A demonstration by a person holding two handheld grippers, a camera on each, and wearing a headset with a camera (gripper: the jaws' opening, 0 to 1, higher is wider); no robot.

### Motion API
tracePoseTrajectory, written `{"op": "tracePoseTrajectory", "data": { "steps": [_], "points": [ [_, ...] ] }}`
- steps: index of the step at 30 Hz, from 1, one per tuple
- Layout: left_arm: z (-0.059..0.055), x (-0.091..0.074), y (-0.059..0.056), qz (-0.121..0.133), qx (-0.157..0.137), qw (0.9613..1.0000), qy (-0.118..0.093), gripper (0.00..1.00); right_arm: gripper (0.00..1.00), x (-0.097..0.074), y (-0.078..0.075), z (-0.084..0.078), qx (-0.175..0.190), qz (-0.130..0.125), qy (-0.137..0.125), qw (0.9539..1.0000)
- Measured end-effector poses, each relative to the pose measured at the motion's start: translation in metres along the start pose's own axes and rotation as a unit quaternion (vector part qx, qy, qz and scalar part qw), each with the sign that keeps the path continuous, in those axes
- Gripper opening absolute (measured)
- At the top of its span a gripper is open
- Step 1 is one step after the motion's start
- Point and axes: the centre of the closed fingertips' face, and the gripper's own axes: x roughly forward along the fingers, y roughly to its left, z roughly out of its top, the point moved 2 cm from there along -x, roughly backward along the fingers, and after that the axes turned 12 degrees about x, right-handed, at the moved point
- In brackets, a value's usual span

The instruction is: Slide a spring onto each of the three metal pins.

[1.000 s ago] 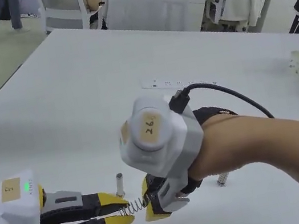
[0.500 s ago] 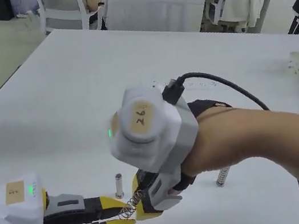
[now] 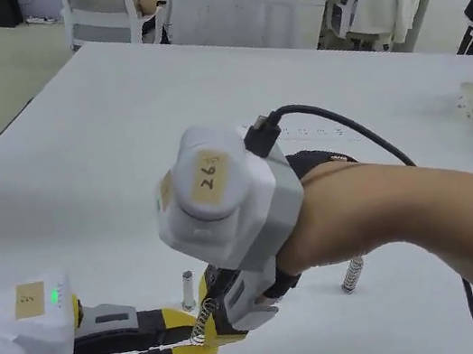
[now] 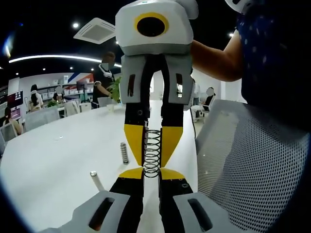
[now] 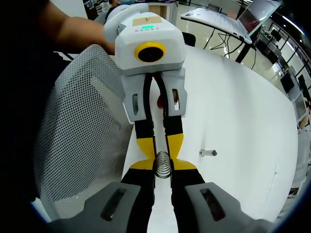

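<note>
Risk: spring [image 4: 151, 153] is pinched at both ends; an uneven squeeze could buckle it or shoot it across the table [image 3: 120, 142].
Cause: one jaw pair letting go before the coil's bore sits over the bare pin [image 3: 188, 289].
Left gripper [image 4: 150, 173]: my jaws clenched on the spring's near end.
Right gripper [image 5: 163, 170]: my jaws clenched on the far end.
Spring location: bridged between both tips, low over the table, just beside the bare pin.
Spring look: thin bright wire, open coils, straight.
Other pin [image 3: 353, 274]: wears a spring, well apart.
</note>
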Motion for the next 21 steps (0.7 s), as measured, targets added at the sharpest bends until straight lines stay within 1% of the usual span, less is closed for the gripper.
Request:
{"op": "tracePoseTrajectory", "data": {
  "steps": [16, 21],
  "points": [
    [-0.0019, 0.0013, 0.0007, 0.001, 0.000, 1.0000, -0.002, 0.03, 0.09, 0.0015, -0.0007, 0.0013, -0.003, 0.000, 0.006, 1.0000],
    [-0.0022, 0.0012, 0.0020, 0.006, -0.001, 1.0000, -0.001, 0.09, 0.09, 0.0015, -0.0026, 0.0025, -0.004, -0.002, 0.006, 1.0000]
  ]
}}
